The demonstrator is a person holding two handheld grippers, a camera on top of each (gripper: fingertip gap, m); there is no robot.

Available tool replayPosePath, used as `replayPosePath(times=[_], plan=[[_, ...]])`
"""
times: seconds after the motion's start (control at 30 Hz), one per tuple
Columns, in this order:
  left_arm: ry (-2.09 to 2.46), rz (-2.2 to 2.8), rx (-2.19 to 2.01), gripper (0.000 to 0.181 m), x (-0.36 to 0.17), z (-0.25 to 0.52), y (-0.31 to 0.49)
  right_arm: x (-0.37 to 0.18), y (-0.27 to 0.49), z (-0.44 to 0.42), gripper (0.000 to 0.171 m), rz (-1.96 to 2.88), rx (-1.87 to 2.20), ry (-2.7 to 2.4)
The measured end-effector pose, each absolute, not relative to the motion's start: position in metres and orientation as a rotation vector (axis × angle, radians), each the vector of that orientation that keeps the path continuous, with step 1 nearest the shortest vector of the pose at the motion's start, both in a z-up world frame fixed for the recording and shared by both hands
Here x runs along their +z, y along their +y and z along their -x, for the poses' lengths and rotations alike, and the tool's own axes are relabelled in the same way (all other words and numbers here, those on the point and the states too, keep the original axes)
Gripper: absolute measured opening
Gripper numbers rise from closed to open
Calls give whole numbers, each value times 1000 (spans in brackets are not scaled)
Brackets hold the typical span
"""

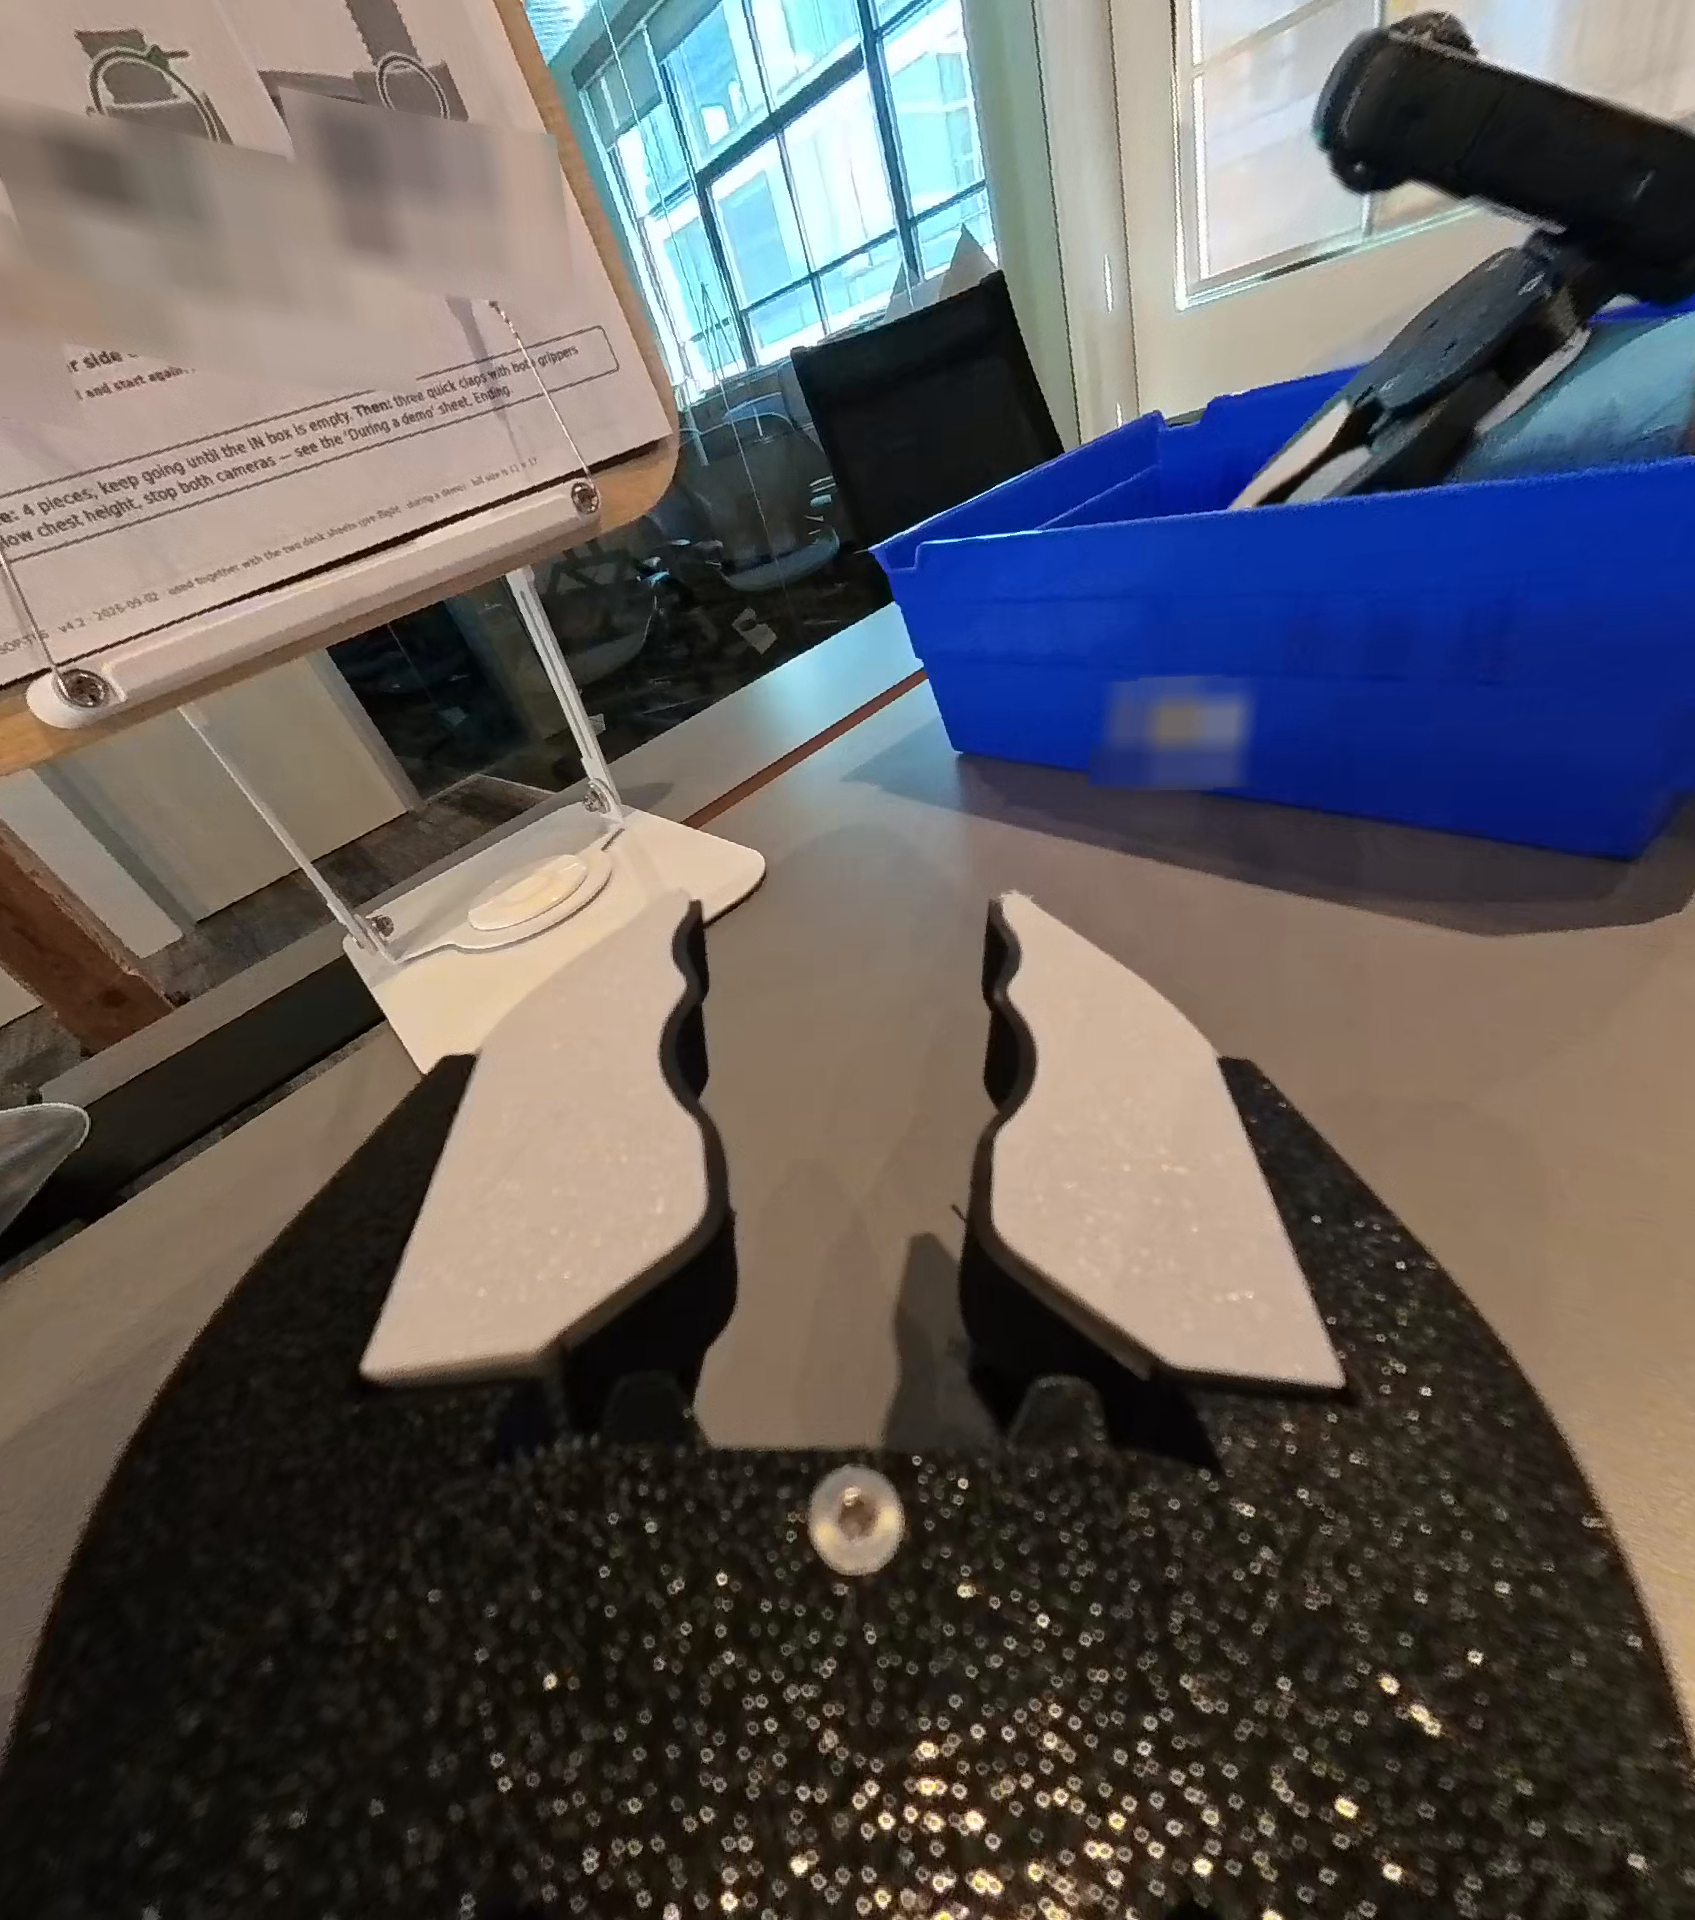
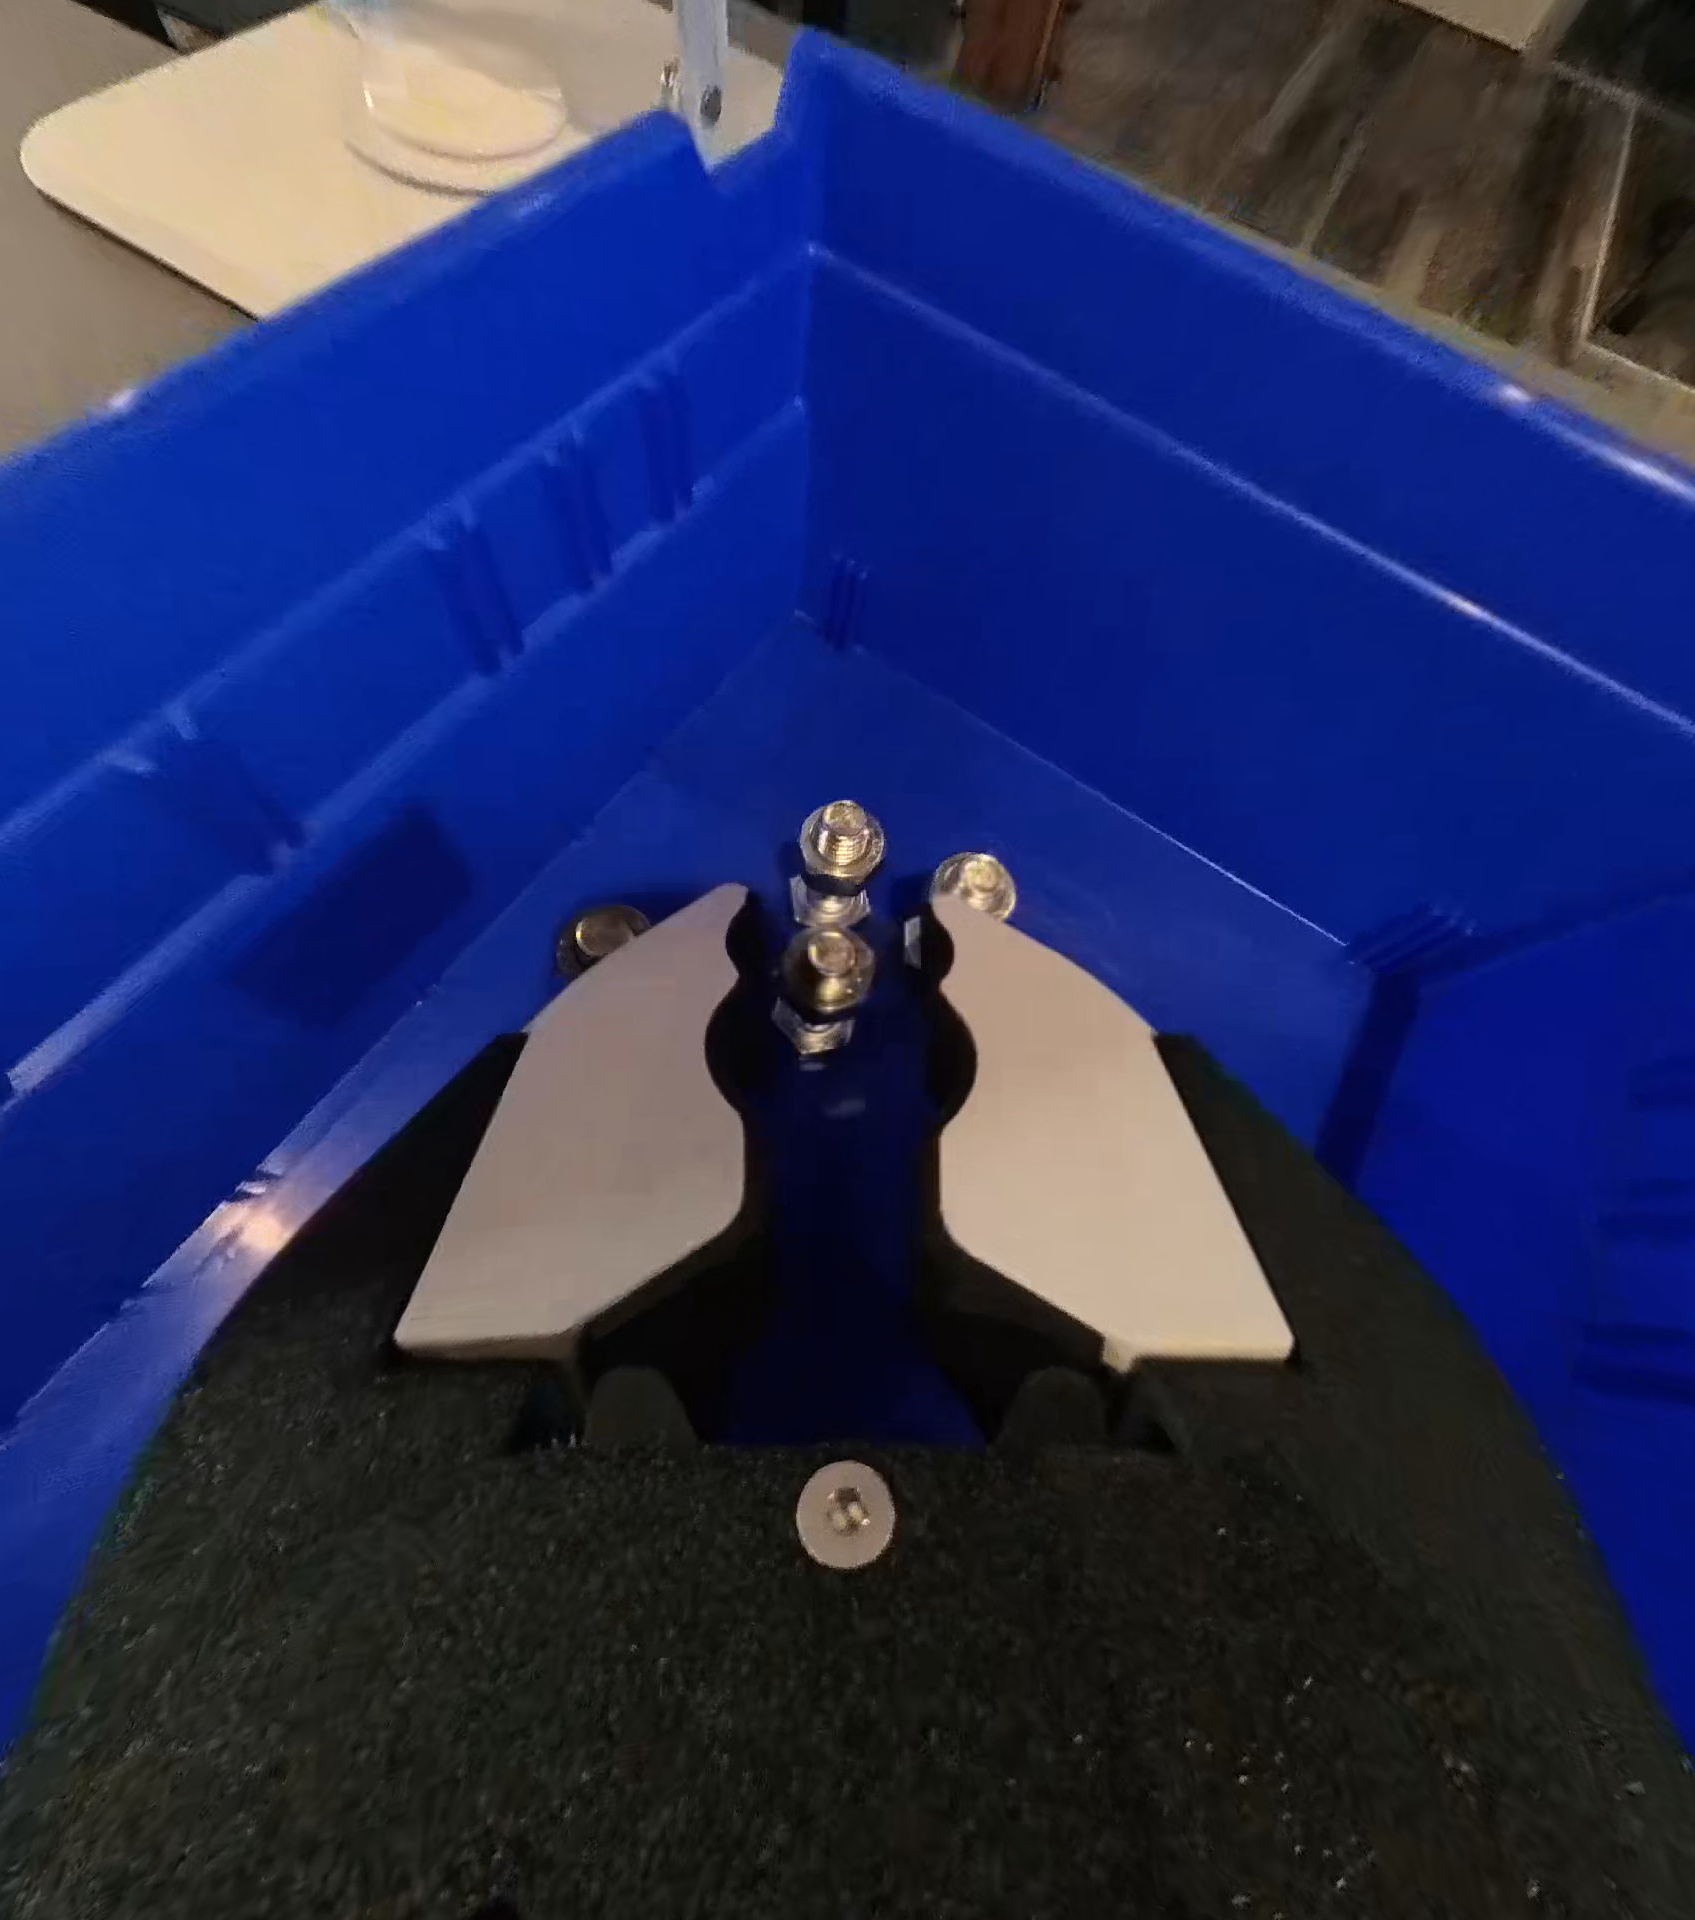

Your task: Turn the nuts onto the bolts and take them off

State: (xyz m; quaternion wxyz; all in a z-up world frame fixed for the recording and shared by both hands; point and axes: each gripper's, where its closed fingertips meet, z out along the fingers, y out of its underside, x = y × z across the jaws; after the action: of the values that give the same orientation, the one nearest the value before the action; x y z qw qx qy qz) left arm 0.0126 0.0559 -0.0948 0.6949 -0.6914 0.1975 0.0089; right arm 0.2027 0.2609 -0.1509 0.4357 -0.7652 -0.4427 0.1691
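Note:
In the right wrist view, several silver bolts lie on the floor of a blue bin (image 2: 1186, 623), near its far corner. One bolt with a nut (image 2: 825, 987) lies between the fingertips of my right gripper (image 2: 827, 914), which is open and reaches down into the bin. A second bolt with a nut (image 2: 840, 852) lies just beyond it. A third bolt (image 2: 976, 883) lies right of the tips, and another piece (image 2: 599, 935) is half hidden behind the left finger. My left gripper (image 1: 843, 935) is open and empty above the grey table. The right gripper (image 1: 1508, 364) also shows in the left wrist view, dipped into the blue bin (image 1: 1342, 644).
A wooden board with instruction sheets (image 1: 230, 343) stands on a white stand (image 1: 552, 935) at the table's left. The stand's base (image 2: 230, 177) shows beyond the bin in the right wrist view. A black chair (image 1: 926, 405) and windows lie past the table's far edge.

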Motion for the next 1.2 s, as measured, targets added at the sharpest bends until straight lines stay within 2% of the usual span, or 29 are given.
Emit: replayPosePath(times=[0.17,0.37,0.57,0.67,0.8,1.2], plan=[[429,1542,20,51,-94,-11,56,-130,258,-202,36,1849,430,-1028],[422,1544,11,51,-94,-10,56,-56,237,-213,37,1635,346,-943],[426,1536,0,51,-93,-11,55,30,204,-272,37,1373,166,-715],[426,1533,0,51,-93,-11,55,53,184,-314,36,1277,93,-502],[420,1522,-1,51,-91,-10,53,54,148,-348,33,1092,103,-251],[394,1496,34,52,-86,-6,48,32,127,-318,47,976,161,-366]])
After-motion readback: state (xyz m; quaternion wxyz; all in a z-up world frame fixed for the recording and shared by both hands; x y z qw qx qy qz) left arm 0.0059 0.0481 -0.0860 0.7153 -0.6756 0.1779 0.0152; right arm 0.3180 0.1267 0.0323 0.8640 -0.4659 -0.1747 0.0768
